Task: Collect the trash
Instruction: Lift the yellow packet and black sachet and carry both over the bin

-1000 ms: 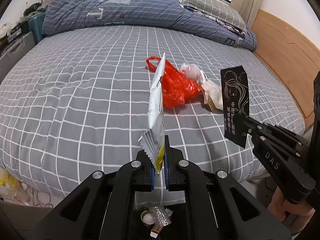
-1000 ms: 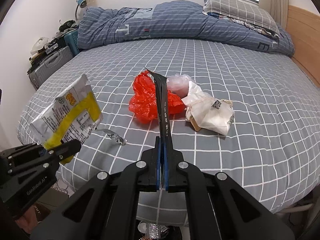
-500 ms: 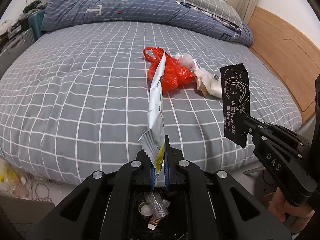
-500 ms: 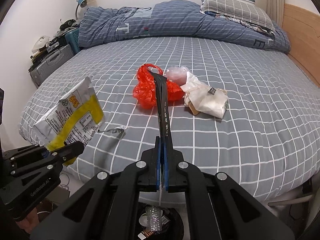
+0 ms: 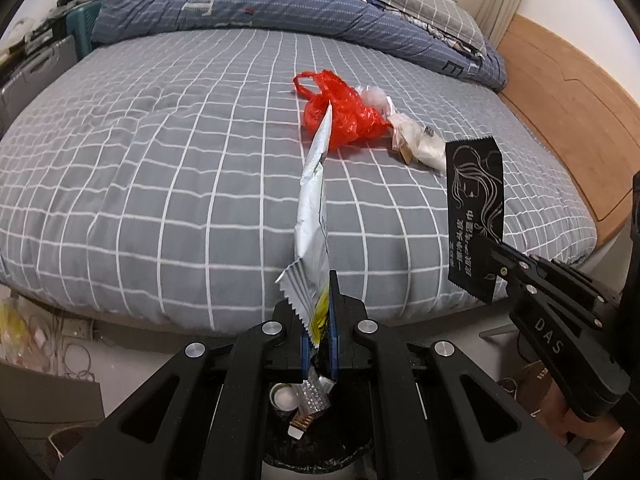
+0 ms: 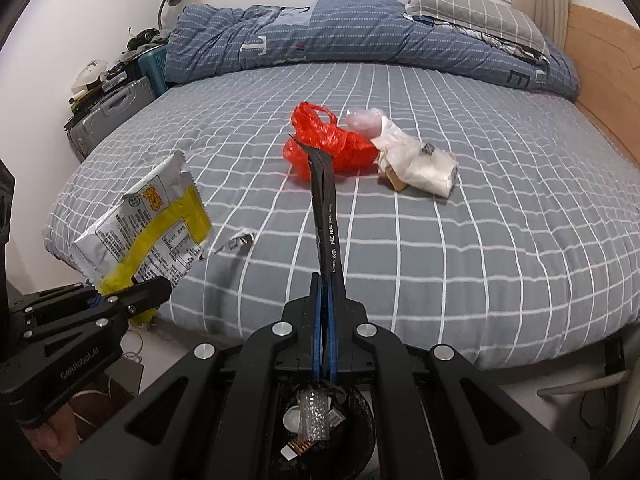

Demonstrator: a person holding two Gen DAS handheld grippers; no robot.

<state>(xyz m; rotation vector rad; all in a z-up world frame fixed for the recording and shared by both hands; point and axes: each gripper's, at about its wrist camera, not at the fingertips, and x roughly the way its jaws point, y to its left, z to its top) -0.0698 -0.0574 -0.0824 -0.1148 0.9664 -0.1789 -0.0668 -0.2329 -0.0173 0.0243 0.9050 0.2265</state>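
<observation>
Both grippers have pulled back off the bed edge since a second ago; more floor and the black bin (image 5: 320, 432) below them shows now, and the bed litter sits farther off. Grips unchanged.

Left gripper (image 5: 320, 344) is clamped shut on the silver-and-yellow snack wrapper (image 5: 314, 208): crinkled foil, zigzag-cut end at the jaws, long axis running from the jaws toward 12 o'clock, seen edge-on, tip pointing at the red plastic bag (image 5: 344, 110). In the right wrist view the same wrapper (image 6: 148, 228) shows its flat printed face at 9 o'clock, tilted.

Right gripper (image 6: 325, 336) is closed tight on the black sachet (image 6: 326, 216): thin flat strip, glossy, white print, edge-on, long axis toward 12 o'clock. From the left wrist view it (image 5: 476, 216) stands upright at 3 o'clock, serrated ends.

On the grey checked bedsheet (image 6: 480, 240): red bag crumpled, a white paper bag (image 6: 424, 164) touching it at its 3 o'clock, and a small torn foil scrap (image 6: 236, 242) near the sheet's edge, well apart from them. Bin holds bubble wrap and small bits.
</observation>
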